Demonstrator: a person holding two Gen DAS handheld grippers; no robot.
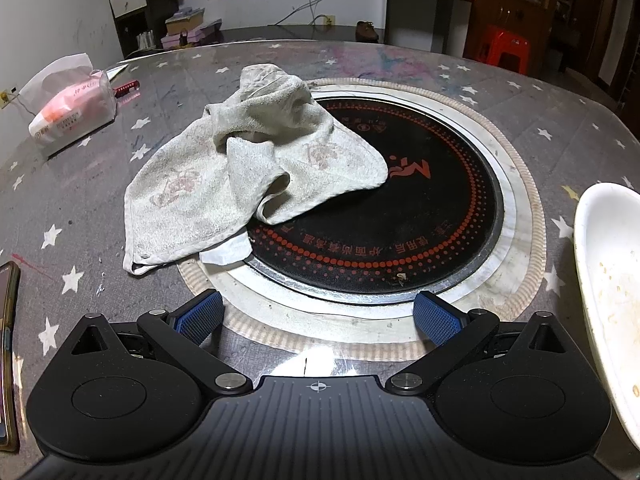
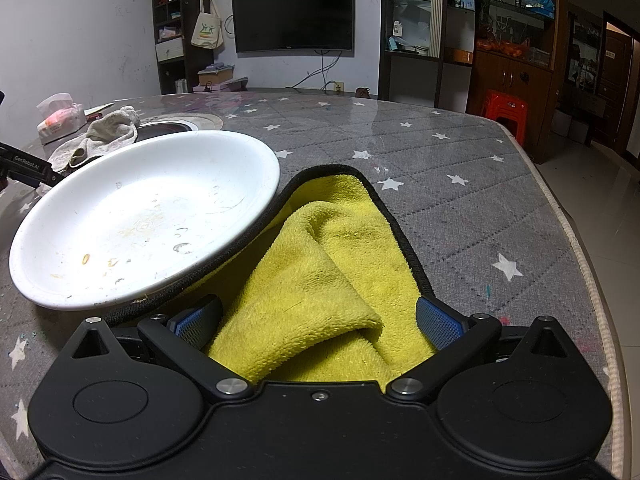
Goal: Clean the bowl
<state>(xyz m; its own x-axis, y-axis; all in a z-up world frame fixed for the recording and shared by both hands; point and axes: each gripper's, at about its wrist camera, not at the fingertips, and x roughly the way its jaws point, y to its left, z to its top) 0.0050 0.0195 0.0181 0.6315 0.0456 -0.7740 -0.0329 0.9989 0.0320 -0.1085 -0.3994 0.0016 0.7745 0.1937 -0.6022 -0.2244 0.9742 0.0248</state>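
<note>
A shallow white bowl with dried food specks sits on the grey star-pattern table; its rim also shows at the right edge of the left wrist view. A yellow cloth with a black hem lies beside and partly under the bowl, bunched between the fingers of my right gripper, which stands open around it. My left gripper is open and empty, low over the table in front of a crumpled grey-white towel.
A round black induction hob is set into the table, with the towel draped over its left side. A tissue pack lies far left. A phone lies at the near left edge. The table's right edge is close.
</note>
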